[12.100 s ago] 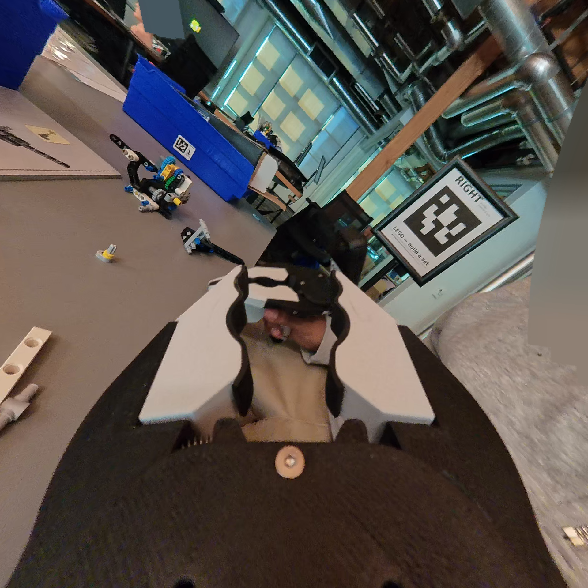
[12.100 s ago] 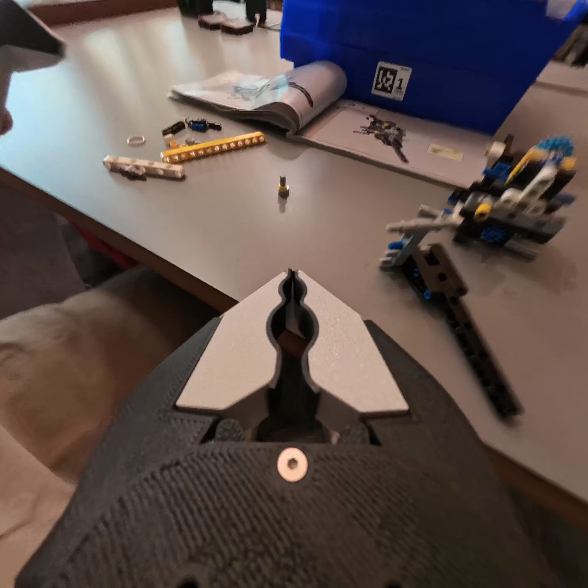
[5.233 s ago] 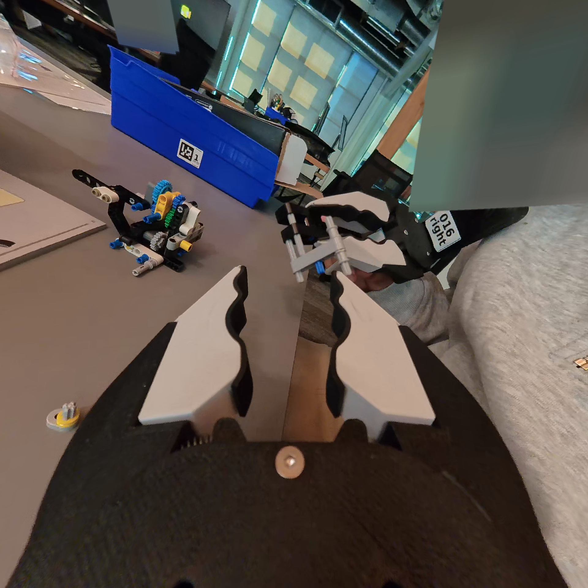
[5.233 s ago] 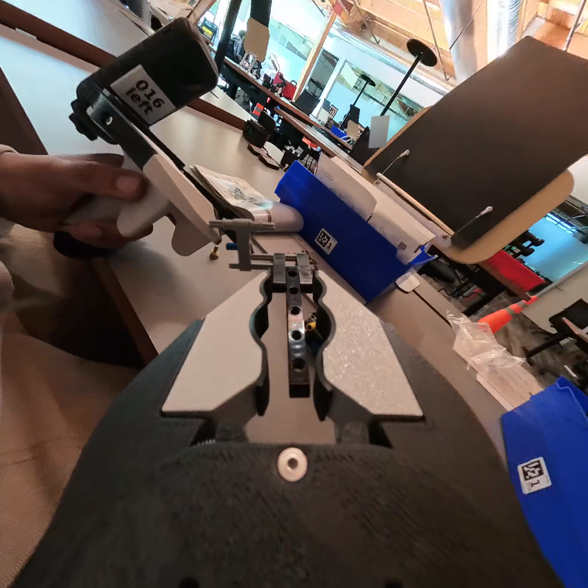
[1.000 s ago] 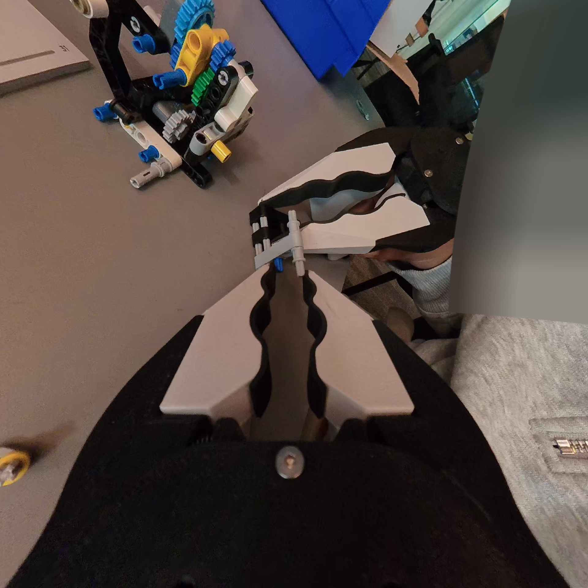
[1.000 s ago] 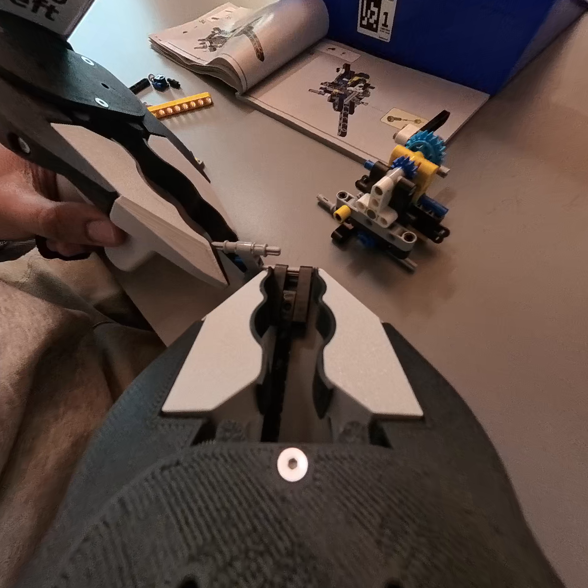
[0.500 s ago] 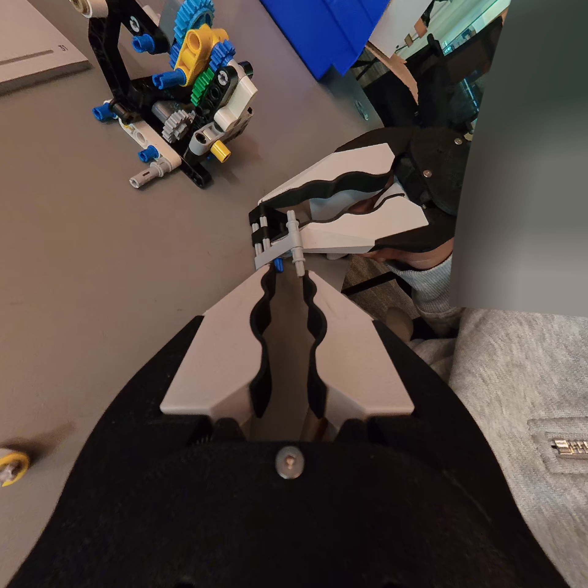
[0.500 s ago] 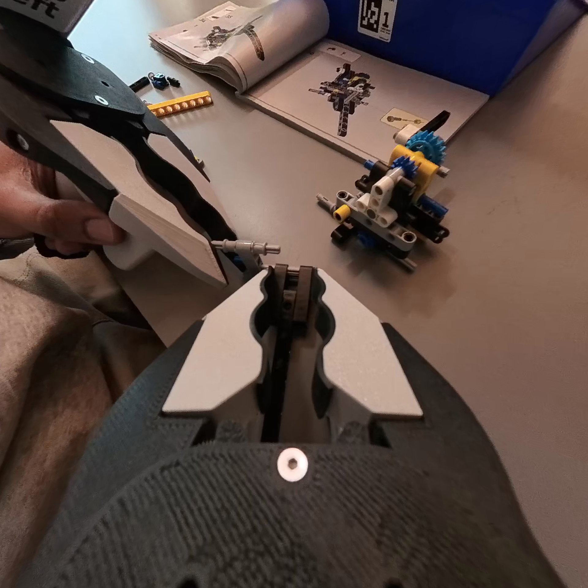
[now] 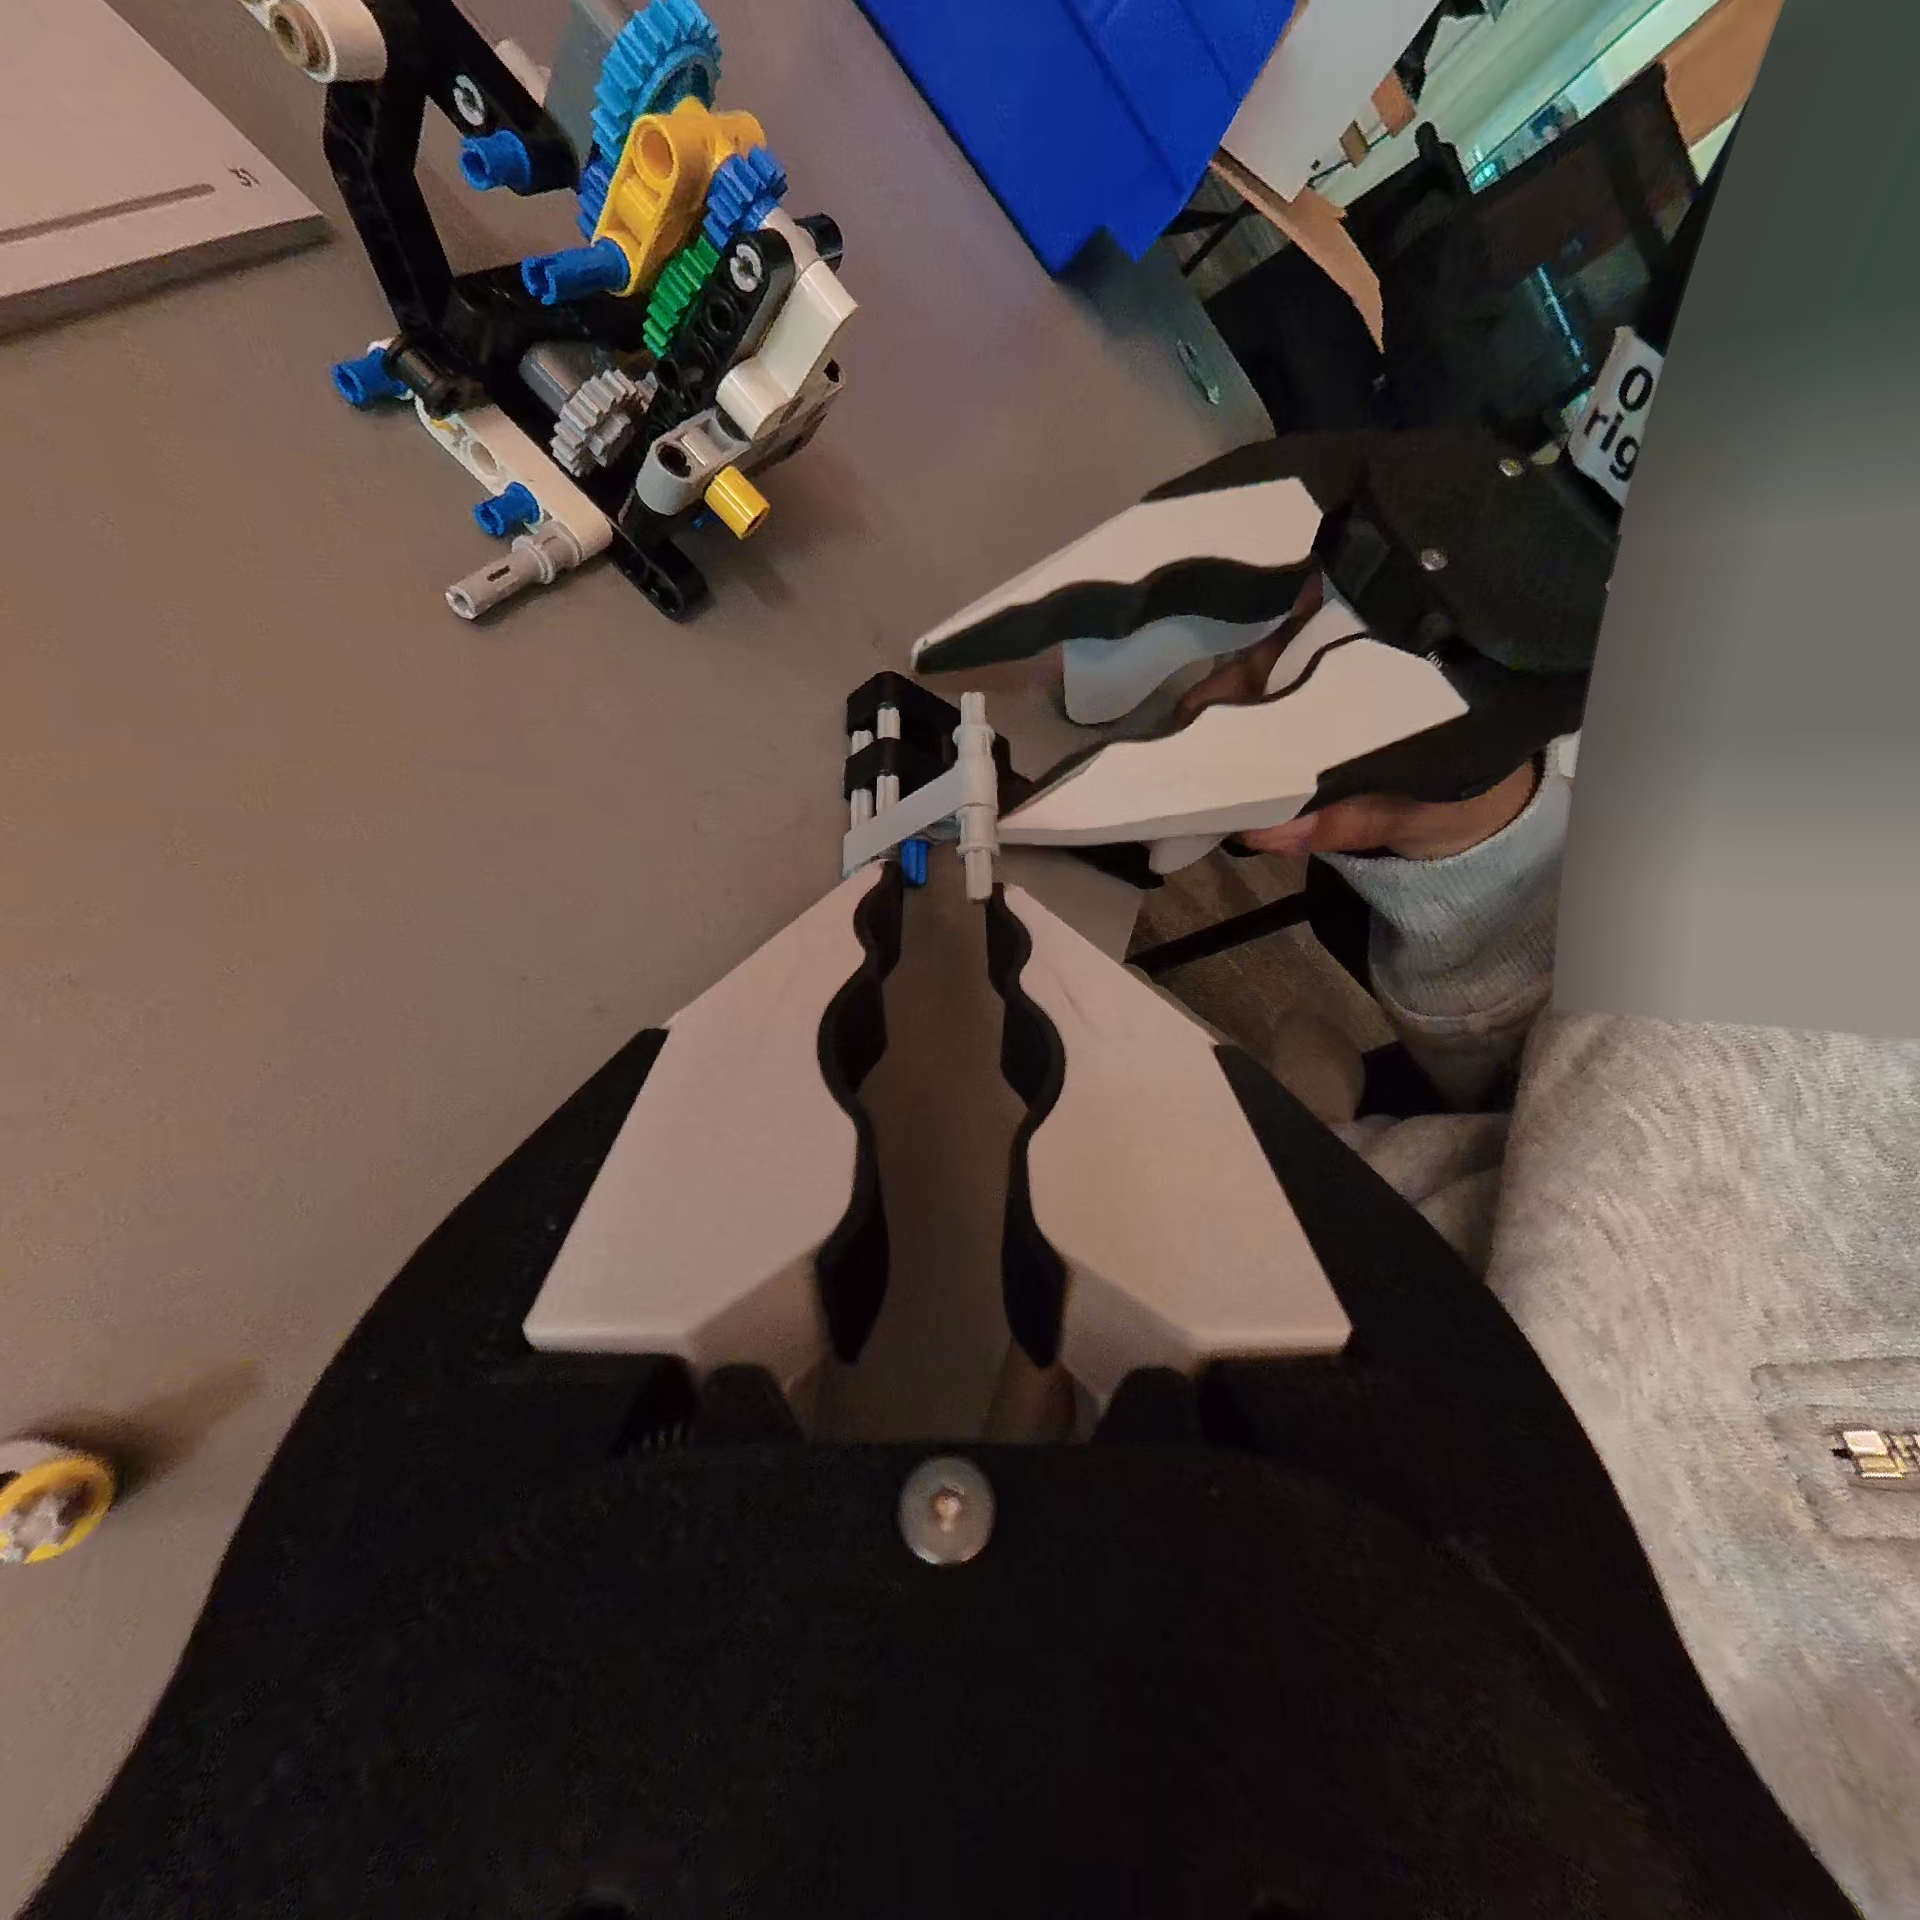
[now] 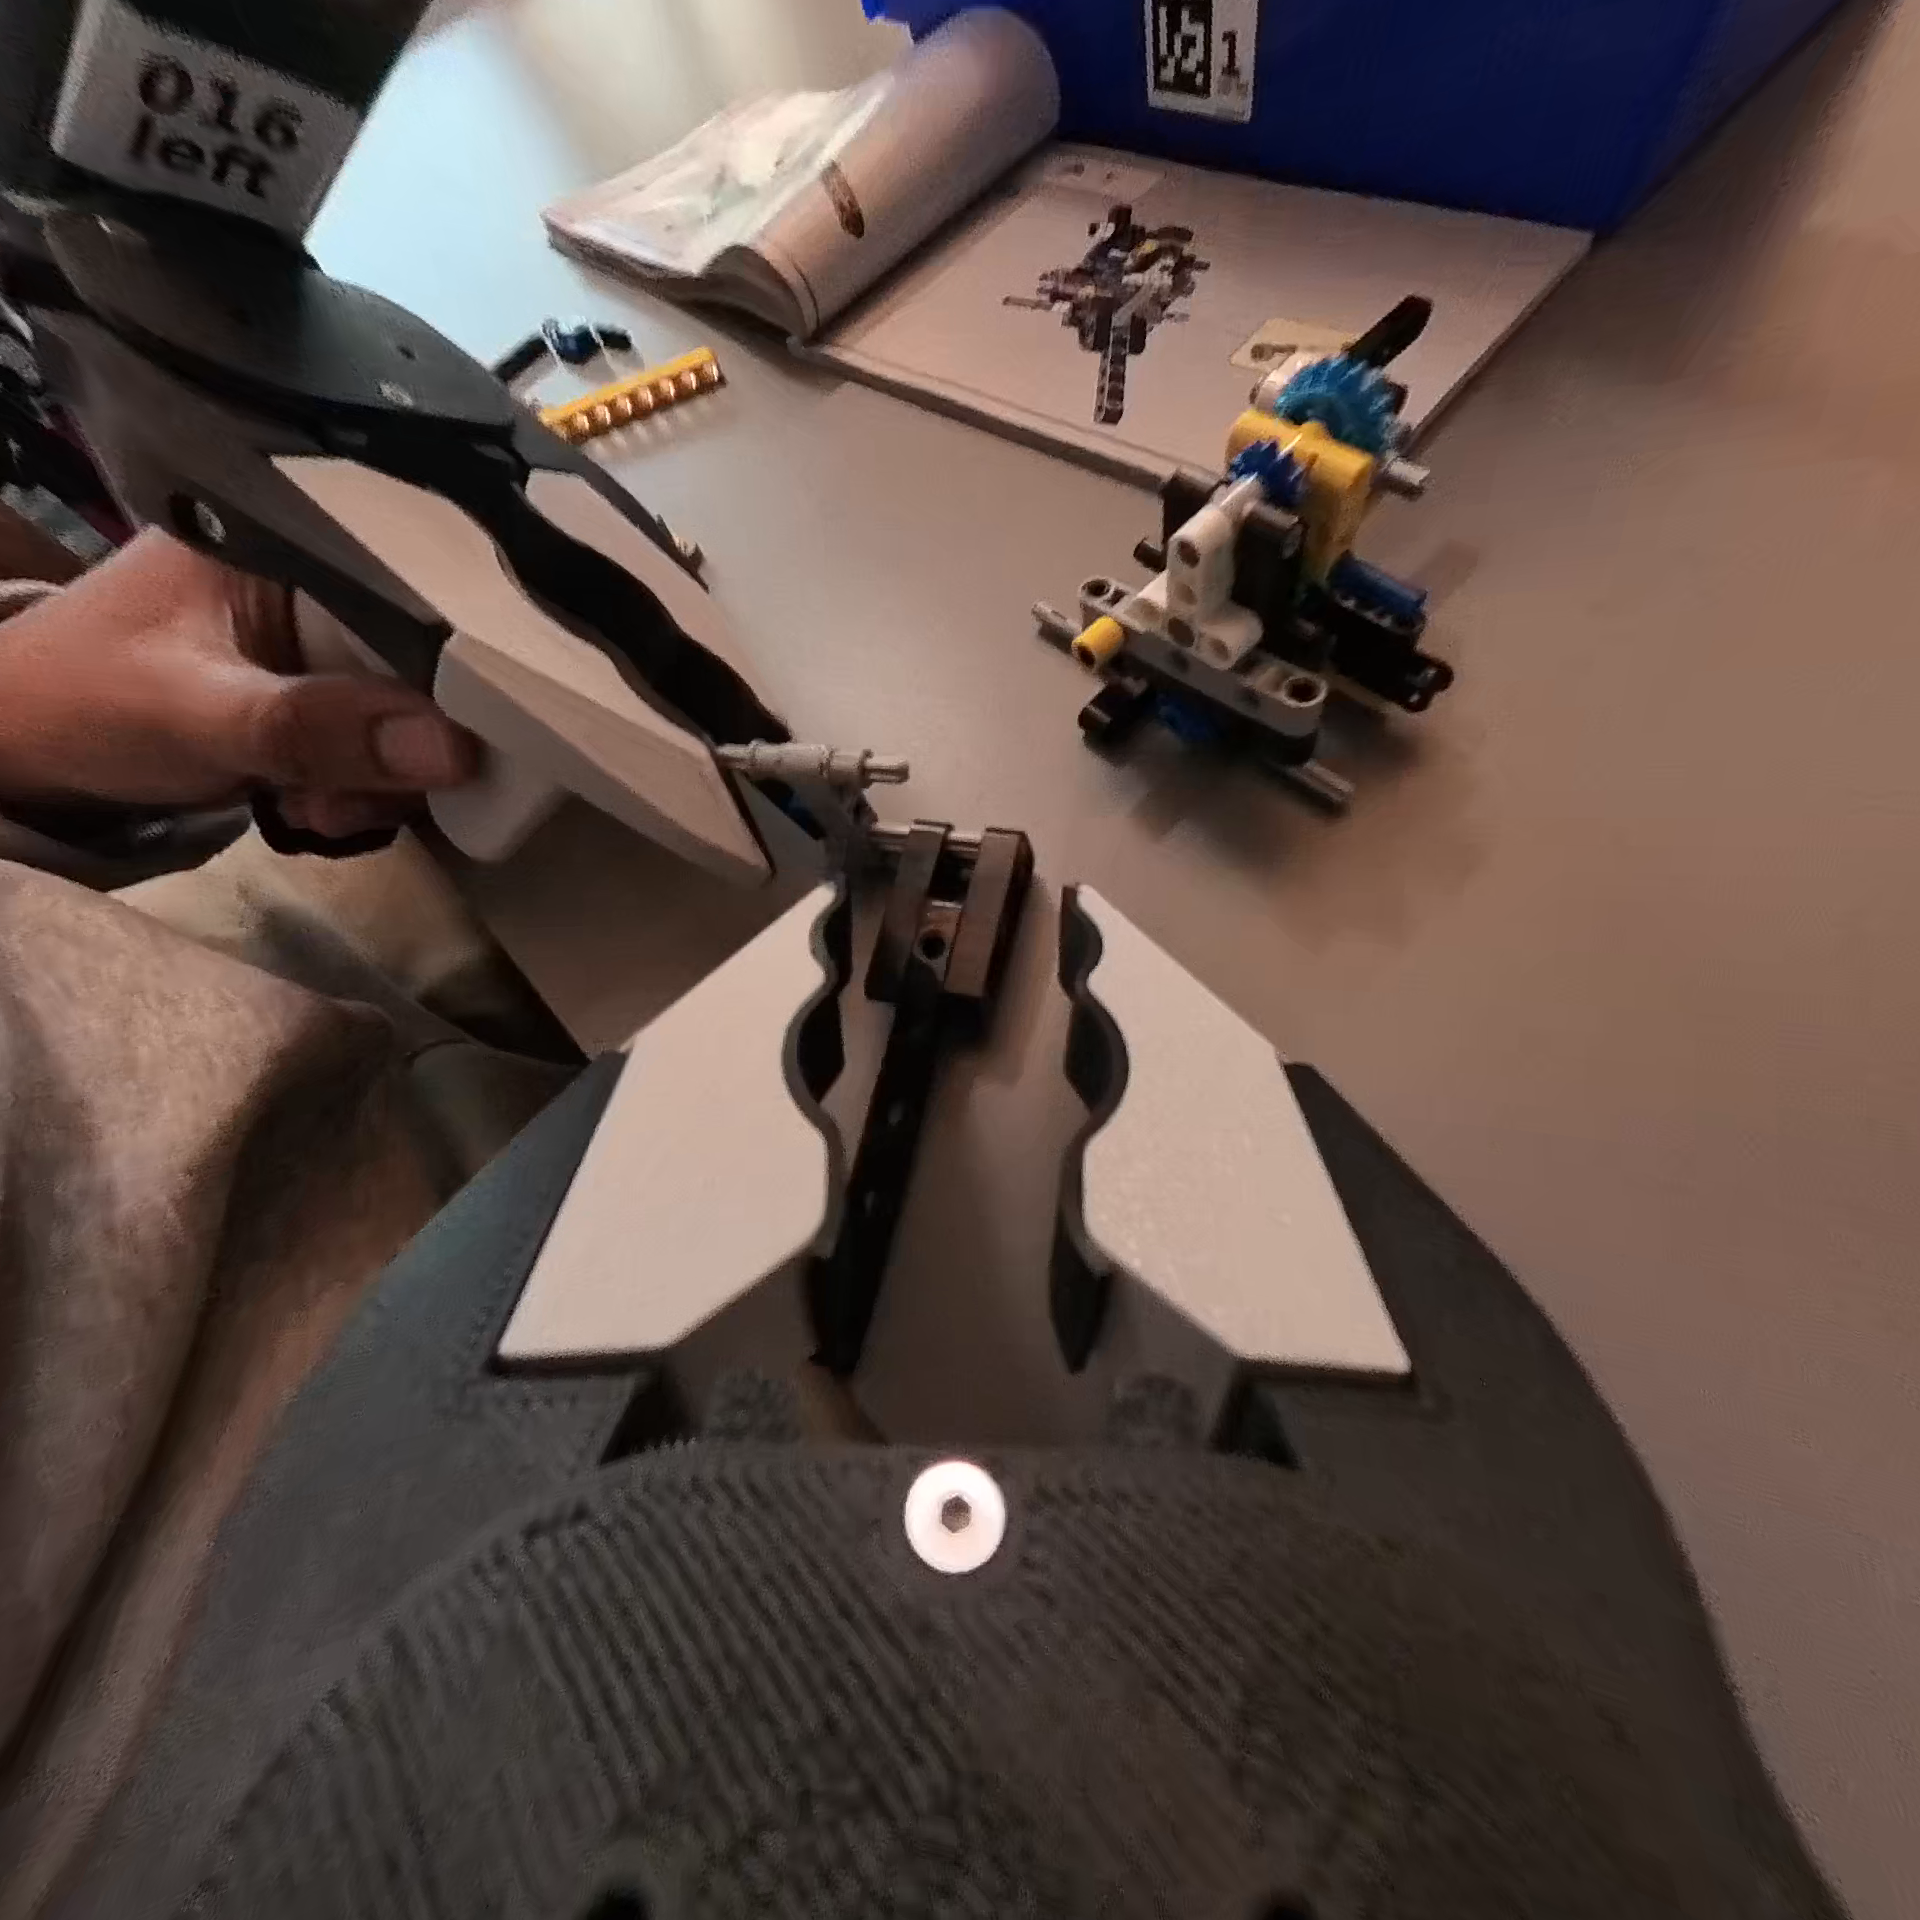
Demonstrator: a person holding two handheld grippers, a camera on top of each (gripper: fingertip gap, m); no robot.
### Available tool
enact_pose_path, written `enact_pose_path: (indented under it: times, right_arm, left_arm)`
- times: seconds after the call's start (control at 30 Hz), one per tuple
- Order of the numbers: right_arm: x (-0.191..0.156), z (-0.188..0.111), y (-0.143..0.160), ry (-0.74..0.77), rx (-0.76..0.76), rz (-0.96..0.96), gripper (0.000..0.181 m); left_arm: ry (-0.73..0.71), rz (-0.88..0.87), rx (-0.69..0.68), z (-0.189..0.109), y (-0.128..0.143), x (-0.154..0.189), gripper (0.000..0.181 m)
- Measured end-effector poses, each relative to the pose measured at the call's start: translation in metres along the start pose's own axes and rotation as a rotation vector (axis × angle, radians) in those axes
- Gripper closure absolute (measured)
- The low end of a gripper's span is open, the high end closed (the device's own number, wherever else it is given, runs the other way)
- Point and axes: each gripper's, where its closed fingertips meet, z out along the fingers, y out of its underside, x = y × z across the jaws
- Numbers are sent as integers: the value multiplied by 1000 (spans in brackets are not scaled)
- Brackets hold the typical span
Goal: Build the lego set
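Observation:
A small lego sub-assembly, a long black beam (image 10: 894,1122) with a grey axle piece (image 9: 904,800) at its end, hangs above the table's front edge. My left gripper (image 9: 940,888) is shut on its grey end; it also shows in the right wrist view (image 10: 769,821). My right gripper (image 10: 951,894) is open, and the black beam lies loosely between its spread fingers, against the left one. The right gripper also shows in the left wrist view (image 9: 961,743). The larger lego model (image 10: 1247,603) with blue gears and a yellow part stands on the grey table (image 9: 312,831).
An open instruction booklet (image 10: 1143,270) lies behind the model, in front of a blue bin (image 10: 1455,104). A yellow beam (image 10: 634,400) and small dark parts lie at the left. A small yellow and grey piece (image 9: 47,1496) sits near the table's front edge. The yellow beam (image 10: 634,400) is about 20 centimetres from my left fingertips.
My right gripper has opened and let go of the black beam. The left gripper still grips the grey end. Both grippers stay close together.

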Motion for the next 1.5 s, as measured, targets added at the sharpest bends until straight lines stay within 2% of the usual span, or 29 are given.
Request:
enact_pose_path:
  times: [0.1, 0.6, 0.97, 1.13, 1.4, 1.5]
  right_arm:
    - [-2, 3, 5, 17, -35, -45, 145]
    - [-4, 2, 2, 66, -11, -78, 157]
    - [-7, 1, 4, 63, -7, -91, 154]
    - [-9, 3, 3, 73, -9, -97, 154]
    - [-7, 3, 3, 67, -2, -64, 155]
    - [-7, 3, 3, 59, -1, -40, 155]
  left_arm:
    - [-11, -4, 9, 0, -1, -2, 168]
    - [-38, -14, 33, -2, -4, -5, 169]
    - [-88, -2, 65, -3, -7, -9, 169]
    - [-114, 9, 41, -1, -4, -11, 179]
    - [-106, 12, 36, -1, -3, -10, 178]
    - [-106, 22, 42, -1, -4, -9, 172]
